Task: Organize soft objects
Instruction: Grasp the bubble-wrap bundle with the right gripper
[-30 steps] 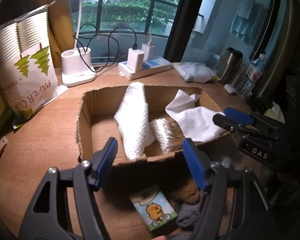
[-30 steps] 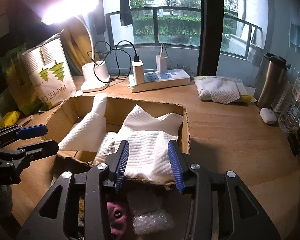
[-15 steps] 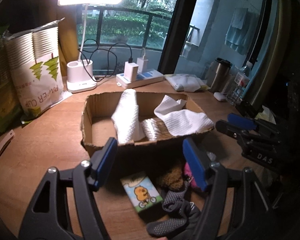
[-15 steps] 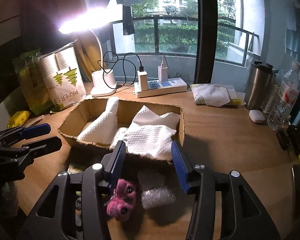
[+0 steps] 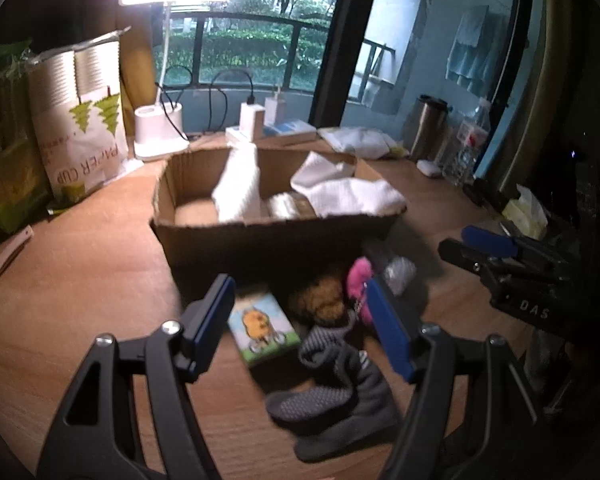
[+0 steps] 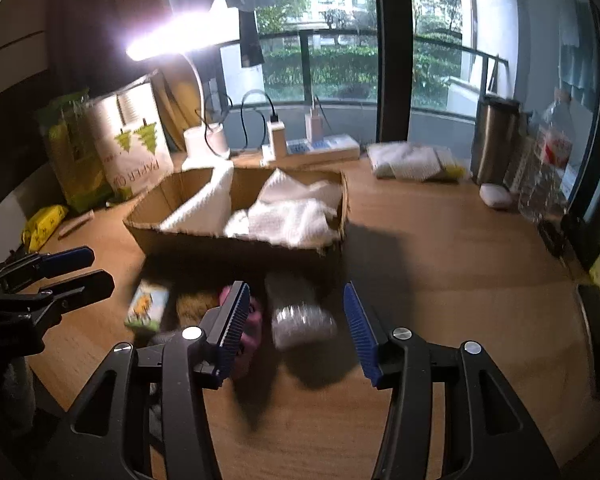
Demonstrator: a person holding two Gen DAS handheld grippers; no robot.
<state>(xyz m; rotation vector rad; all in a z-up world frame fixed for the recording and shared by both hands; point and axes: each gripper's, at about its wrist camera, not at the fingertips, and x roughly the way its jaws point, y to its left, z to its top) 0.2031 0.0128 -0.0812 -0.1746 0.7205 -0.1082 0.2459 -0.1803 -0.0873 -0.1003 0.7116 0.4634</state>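
A cardboard box (image 5: 260, 236) (image 6: 236, 246) on the wooden desk holds white towels (image 5: 352, 194) (image 6: 288, 216). In front of it lie a grey glove (image 5: 332, 396), a brown plush (image 5: 320, 302), a pink plush (image 5: 358, 276) (image 6: 252, 320), a tissue pack with a cartoon print (image 5: 262, 328) (image 6: 146, 306) and a bubble-wrap wad (image 6: 300, 316) (image 5: 400, 274). My left gripper (image 5: 300, 320) is open and empty above the pack and plush. My right gripper (image 6: 296, 322) is open and empty around the bubble-wrap wad, above it.
A lit desk lamp (image 5: 160, 136), a paper-cup bag (image 5: 80, 128), a power strip (image 6: 312, 150), a folded cloth (image 6: 412, 160), a steel tumbler (image 6: 494, 144) and bottles (image 6: 548, 168) line the desk's back and right. A small white tool (image 5: 12, 248) lies at left.
Both grippers have pulled back from the box and risen, so the loose soft items in front of the box came into view. Both stay open and empty.
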